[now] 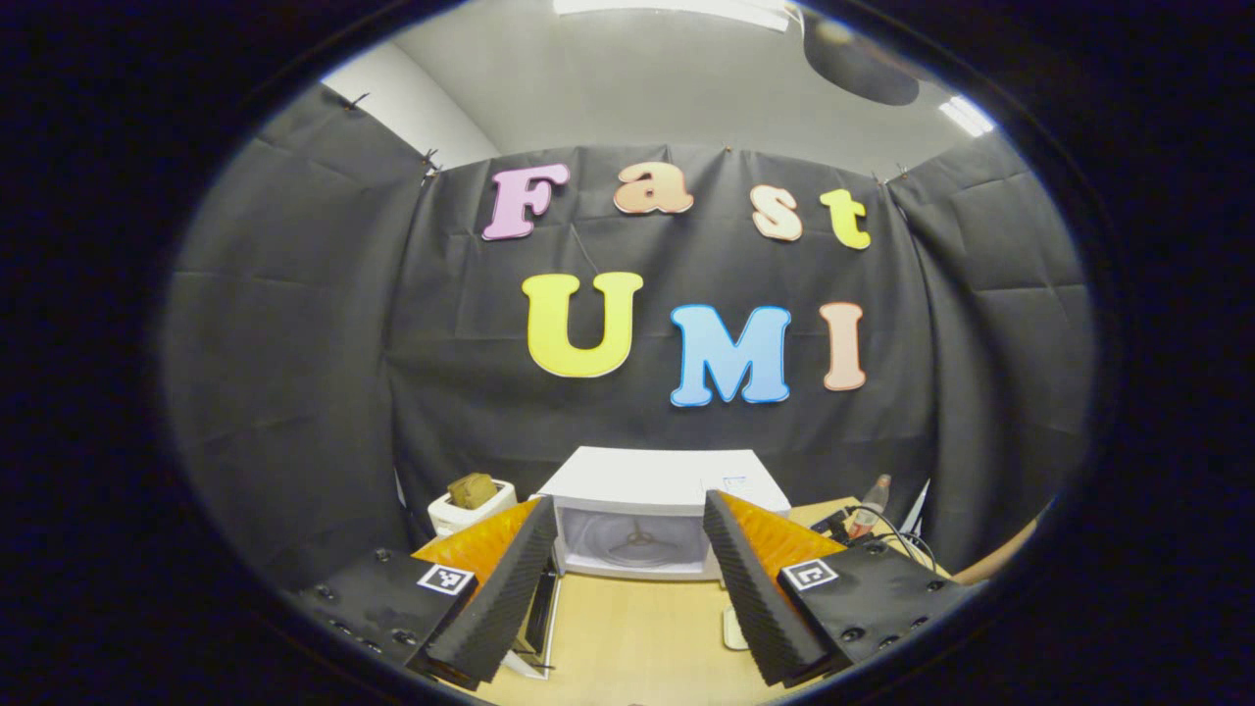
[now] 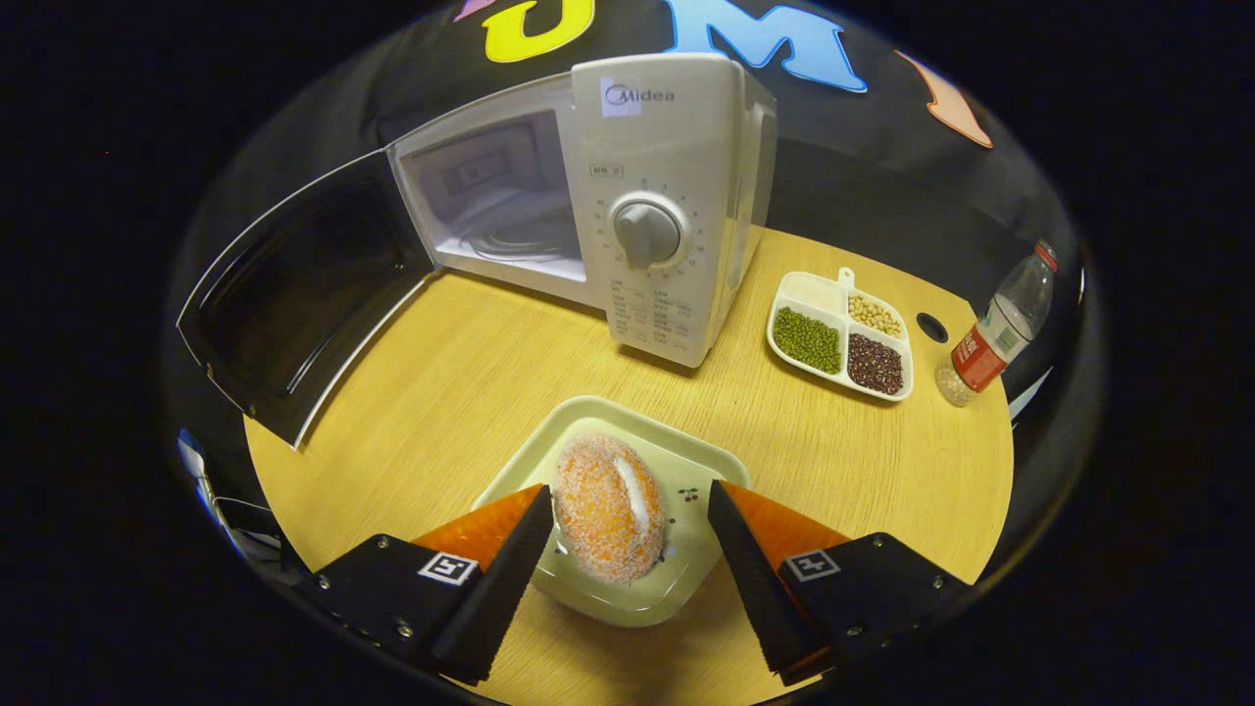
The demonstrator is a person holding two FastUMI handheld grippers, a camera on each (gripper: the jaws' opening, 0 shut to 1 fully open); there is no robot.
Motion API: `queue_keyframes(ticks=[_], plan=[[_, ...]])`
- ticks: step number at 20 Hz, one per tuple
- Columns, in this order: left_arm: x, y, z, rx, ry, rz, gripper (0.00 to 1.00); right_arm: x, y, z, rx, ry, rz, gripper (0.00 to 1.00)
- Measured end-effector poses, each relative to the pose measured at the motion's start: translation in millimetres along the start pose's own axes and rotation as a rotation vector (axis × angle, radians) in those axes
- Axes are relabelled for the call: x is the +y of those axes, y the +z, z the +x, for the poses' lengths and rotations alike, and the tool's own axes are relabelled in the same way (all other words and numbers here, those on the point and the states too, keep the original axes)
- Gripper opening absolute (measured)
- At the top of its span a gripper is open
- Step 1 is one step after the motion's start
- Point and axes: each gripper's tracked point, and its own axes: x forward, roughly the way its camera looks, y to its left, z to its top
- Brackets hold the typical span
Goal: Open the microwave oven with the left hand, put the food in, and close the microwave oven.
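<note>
Food (image 2: 610, 510) on its plate (image 2: 686, 461) sits between my right tool (image 2: 627, 574) fingers, spread wide and seemingly not touching, microwave (image 2: 627, 196) cavity open ahead-left; left tool (image 1: 623, 588) gapes empty.

Both views toward microwave (image 1: 637, 510), right nearer

White microwave (image 2: 667, 211) open; sugared pastry (image 2: 608, 508), seemingly, on plate (image 2: 686, 461).

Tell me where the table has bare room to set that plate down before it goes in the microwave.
Bare wood lies between the plate and the microwave, in front of the open door. More runs right of the plate, below the bean tray. The far right is crowded by that tray and the bottle.
</note>
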Motion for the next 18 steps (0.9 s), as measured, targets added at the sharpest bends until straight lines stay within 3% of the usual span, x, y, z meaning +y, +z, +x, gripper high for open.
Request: queue_keyframes(ticks=[4,6,9,14,18], plan=[[11,0,-7,0.003,0.028,0.015,0.98,18,-10,17,0.05,0.06,-0.006,0.98],[19,-3,-11,0.006,0.041,0.006,0.98,28,-14,21,0.064,0.07,-0.025,0.88],[27,-5,-14,-0.002,0.056,-0.001,0.99,28,-8,14,0.049,0.034,-0.059,0.71],[28,-9,-12,-0.007,0.042,-0.02,0.98,26,5,-9,-0.002,-0.019,-0.179,0.7],[25,-16,-5,-0.006,0.012,-0.02,0.99,19,33,-30,-0.102,-0.157,-0.407,0.71]])
